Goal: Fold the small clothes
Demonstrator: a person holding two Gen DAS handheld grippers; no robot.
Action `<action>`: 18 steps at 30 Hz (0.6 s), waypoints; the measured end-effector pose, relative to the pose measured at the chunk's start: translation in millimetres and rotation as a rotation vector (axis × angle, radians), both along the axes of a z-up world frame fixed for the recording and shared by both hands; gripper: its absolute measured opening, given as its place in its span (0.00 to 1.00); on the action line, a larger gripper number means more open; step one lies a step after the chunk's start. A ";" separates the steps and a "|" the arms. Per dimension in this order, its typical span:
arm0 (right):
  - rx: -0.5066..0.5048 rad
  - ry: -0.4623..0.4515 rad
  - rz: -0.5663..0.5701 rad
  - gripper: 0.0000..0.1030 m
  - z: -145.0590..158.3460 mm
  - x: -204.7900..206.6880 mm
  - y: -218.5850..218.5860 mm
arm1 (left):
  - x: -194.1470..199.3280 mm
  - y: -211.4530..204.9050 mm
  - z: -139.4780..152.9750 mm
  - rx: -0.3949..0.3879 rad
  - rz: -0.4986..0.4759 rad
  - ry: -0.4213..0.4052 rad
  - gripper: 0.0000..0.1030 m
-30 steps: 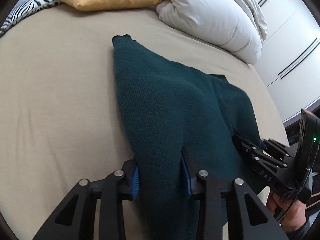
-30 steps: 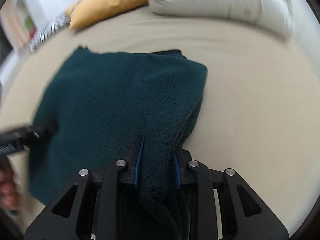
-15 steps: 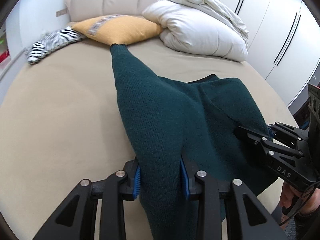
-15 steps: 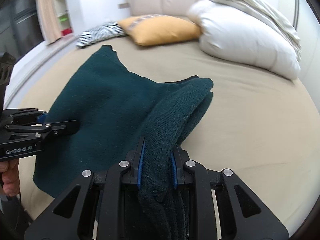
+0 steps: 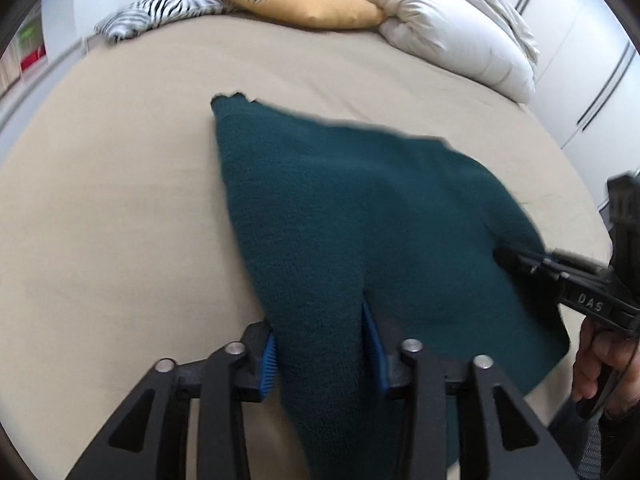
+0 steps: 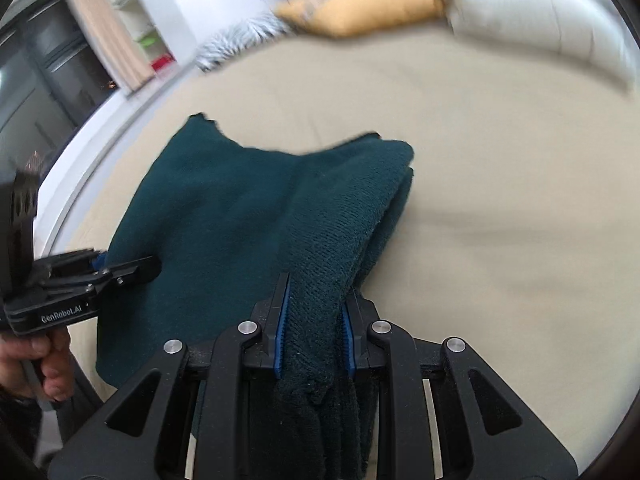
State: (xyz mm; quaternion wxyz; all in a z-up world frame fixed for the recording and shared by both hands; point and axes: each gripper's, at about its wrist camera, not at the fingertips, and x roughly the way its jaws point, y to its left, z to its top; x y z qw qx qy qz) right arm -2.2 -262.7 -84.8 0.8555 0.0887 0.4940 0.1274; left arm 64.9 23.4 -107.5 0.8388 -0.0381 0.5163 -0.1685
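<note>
Dark green knit garment (image 5: 360, 216) lies spread on the beige bed (image 5: 100, 208), near edge gathered in both grippers.

The knit is thick and ribbed, one narrow corner reaching up the bed, the right side doubled into a rolled fold. The left gripper (image 5: 324, 354) has a bunch of cloth between its blue pads, and its jaws are opening. The right gripper (image 6: 314, 334) is closed narrowly on the folded edge, pads pressing the cloth. Compared with half a second ago, the far corner sits lower on the bed, well apart from the yellow cushion (image 5: 304, 2) it then nearly reached. Bare sheet lies open left of and beyond the garment; the zebra cushion (image 5: 160, 10) and white duvet (image 5: 452, 28) stay at the head end. The bed's near edge runs just under both grippers.
</note>
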 end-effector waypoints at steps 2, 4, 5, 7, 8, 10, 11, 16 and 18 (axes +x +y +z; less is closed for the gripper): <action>0.060 0.041 -0.018 0.21 -29.3 4.3 -8.1 | 2.9 11.4 -6.4 -0.072 0.019 0.007 0.50; 0.134 0.016 -0.036 0.21 -38.4 1.2 -15.9 | 4.3 12.2 -6.9 -0.079 0.022 0.010 0.54; 0.160 0.010 -0.045 0.21 -40.8 0.1 -18.2 | 4.9 10.3 -6.1 -0.060 0.018 0.001 0.55; 0.180 0.003 -0.046 0.22 -42.9 0.2 -19.1 | 5.0 5.7 -4.6 -0.035 0.021 -0.010 0.57; 0.192 0.003 -0.047 0.23 -43.8 1.1 -20.2 | 5.6 5.8 -4.5 -0.034 0.028 -0.012 0.58; 0.243 0.009 -0.058 0.25 -45.1 1.9 -24.1 | 2.9 5.8 -2.3 -0.032 0.041 -0.022 0.59; 0.260 0.010 -0.066 0.28 -44.2 1.0 -26.4 | -0.4 6.2 -0.4 -0.031 0.044 -0.033 0.59; 0.262 -0.012 -0.160 0.41 -27.4 -13.2 -53.0 | -20.8 6.9 24.4 0.016 0.094 -0.123 0.58; 0.231 -0.038 -0.201 0.41 -13.6 -30.9 -60.6 | -36.8 9.4 45.4 0.031 0.122 -0.203 0.60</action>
